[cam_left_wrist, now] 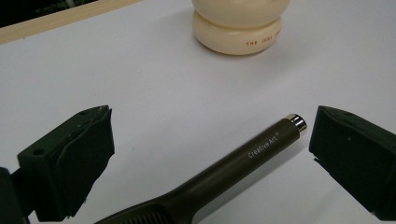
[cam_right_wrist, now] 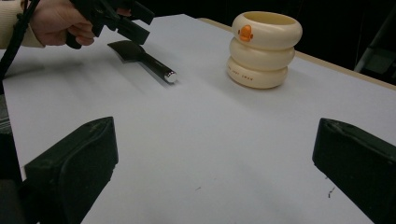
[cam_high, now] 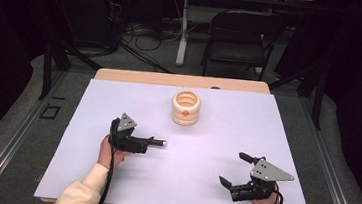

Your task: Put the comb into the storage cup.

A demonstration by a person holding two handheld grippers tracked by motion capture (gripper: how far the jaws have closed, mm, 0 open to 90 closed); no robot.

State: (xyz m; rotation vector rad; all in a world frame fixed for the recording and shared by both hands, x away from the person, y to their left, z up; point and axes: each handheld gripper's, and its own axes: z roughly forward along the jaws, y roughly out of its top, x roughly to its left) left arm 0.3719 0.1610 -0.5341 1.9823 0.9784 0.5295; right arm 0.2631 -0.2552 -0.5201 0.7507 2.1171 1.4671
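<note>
Brush: a dark brush (cam_left_wrist: pixel 224 175) with a grooved head and a round handle marked "Creative Art", tipped with a silver cap, lies flat on the white tabletop (cam_high: pixel 186 183), left of centre.
Left tongs: the left tongs (cam_high: pixel 137 143) are spread wide open over the brush; in the left gripper view the handle runs up between the two jaws, its silver cap just beside the right-hand jaw and not touching it, the other jaw well apart.
Right tongs: the right tongs (cam_high: pixel 235 170) are open and hold nothing, above bare tabletop near the front right corner, well apart from the brush.
Holder: a cream ringed holder (cam_high: pixel 186 108) with an orange duck mark stands upright toward the back of the tabletop, beyond the brush's capped end and apart from it.
Edges: the wooden back edge runs just behind the holder; the right tongs sit near the front edge.
Open room: bare white surface lies between brush and holder, across the middle, and on both far sides.
</note>
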